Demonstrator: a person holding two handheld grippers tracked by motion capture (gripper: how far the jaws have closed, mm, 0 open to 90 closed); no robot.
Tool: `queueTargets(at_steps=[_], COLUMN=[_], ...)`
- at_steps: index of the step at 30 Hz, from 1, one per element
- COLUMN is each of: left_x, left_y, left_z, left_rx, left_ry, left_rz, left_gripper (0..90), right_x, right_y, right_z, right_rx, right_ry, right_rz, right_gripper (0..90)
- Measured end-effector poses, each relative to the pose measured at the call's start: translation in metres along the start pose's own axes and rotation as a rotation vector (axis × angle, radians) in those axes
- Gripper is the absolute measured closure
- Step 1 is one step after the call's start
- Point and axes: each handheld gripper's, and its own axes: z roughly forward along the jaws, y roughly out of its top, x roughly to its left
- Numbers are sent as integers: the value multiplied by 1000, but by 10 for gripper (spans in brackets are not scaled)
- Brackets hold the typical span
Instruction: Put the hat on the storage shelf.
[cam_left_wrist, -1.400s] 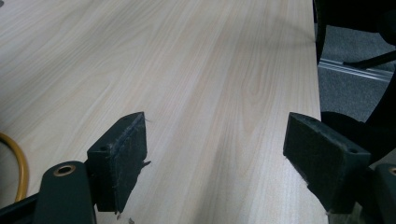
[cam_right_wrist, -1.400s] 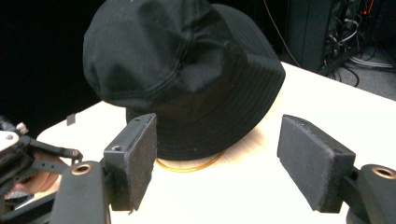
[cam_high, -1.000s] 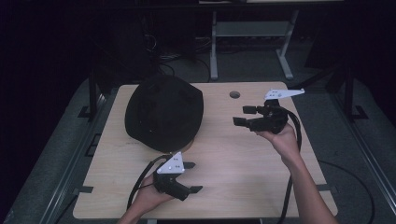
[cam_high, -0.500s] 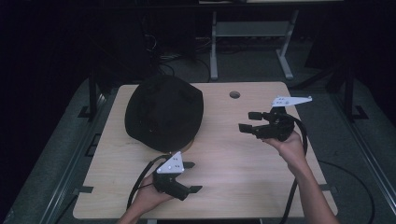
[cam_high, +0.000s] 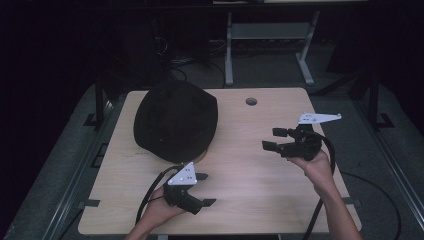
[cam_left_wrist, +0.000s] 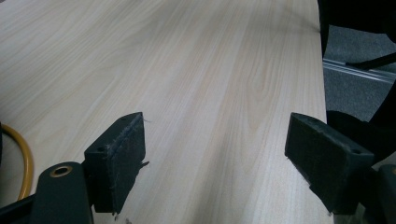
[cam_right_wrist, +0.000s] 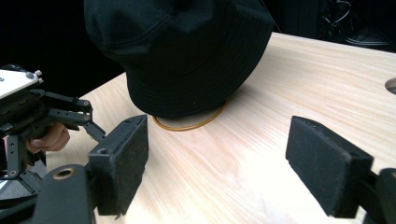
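Observation:
A black bucket hat (cam_high: 176, 120) lies at the back left of the light wooden table (cam_high: 260, 200). In the right gripper view the hat (cam_right_wrist: 177, 51) rests over a thin yellow ring (cam_right_wrist: 191, 125) that peeks out under its brim. My left gripper (cam_high: 206, 189) is low at the front of the table, just in front of the hat, open and empty (cam_left_wrist: 215, 158). A curve of the yellow ring (cam_left_wrist: 25, 163) shows at its left. My right gripper (cam_high: 272, 138) hovers at the right side, open and empty (cam_right_wrist: 217, 163), pointing at the hat.
A round cable hole (cam_high: 251, 101) sits near the table's back edge. Behind the table stands a metal frame (cam_high: 270, 30) on the dark floor. Cables trail from both grippers off the front edge. The right gripper view shows the left gripper (cam_right_wrist: 91, 119) at its left.
My right gripper has drawn back toward the front of the table and slightly right, staying open. The left gripper and the hat have not moved.

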Motion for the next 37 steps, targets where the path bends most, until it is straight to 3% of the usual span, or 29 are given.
queueTargets(at_steps=[16,25,37], left_x=[1,0,1], left_y=[0,-1,0], left_z=[-2,-4,-5], left_rx=[-6,-11,-22], left_ry=[2,4,2], left_rz=[-14,-21,-32], left_gripper=[197,197,197], right_x=[1,10,31], right_y=[-27,-49,-87], right_z=[-14,-22,-38], right_rx=[7,28,-14], right_ry=[-11,-22,-38], right_rz=[18,7,-4], right_gripper=[201,200,186])
